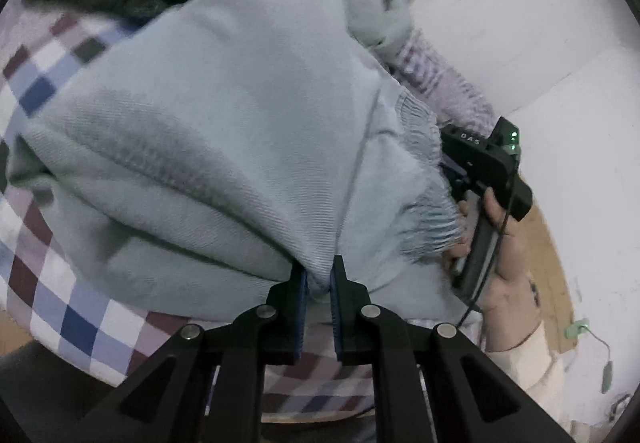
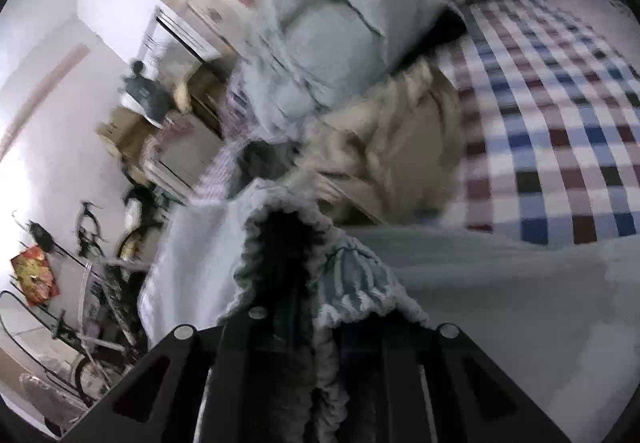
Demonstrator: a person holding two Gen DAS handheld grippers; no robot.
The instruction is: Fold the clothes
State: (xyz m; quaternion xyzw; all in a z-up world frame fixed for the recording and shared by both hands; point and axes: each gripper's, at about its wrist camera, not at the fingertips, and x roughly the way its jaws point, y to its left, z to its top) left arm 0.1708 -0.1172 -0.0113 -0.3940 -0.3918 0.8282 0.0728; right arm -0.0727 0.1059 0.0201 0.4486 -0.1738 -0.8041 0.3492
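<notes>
A checked bedspread (image 1: 76,323) is seen spread over the bed, and across it a pale blue sweatshirt (image 1: 208,131) is draped, lifted at its near edge. A bunched fold of the sweatshirt is clenched between the blue pads of the left claw (image 1: 319,283). Its ribbed cuff (image 2: 280,243) is draped over the right claw (image 2: 316,323), whose jaws are hidden, so its grip cannot be told.

My right fingers (image 2: 316,307) are buried under the ribbed cuff (image 2: 280,227) of the sweater (image 1: 208,115), so I can't see them. Everything beyond, from 9 to 12 o'clock, is smeared. My left fingers' (image 1: 319,279) tips sink into cloth.
</notes>
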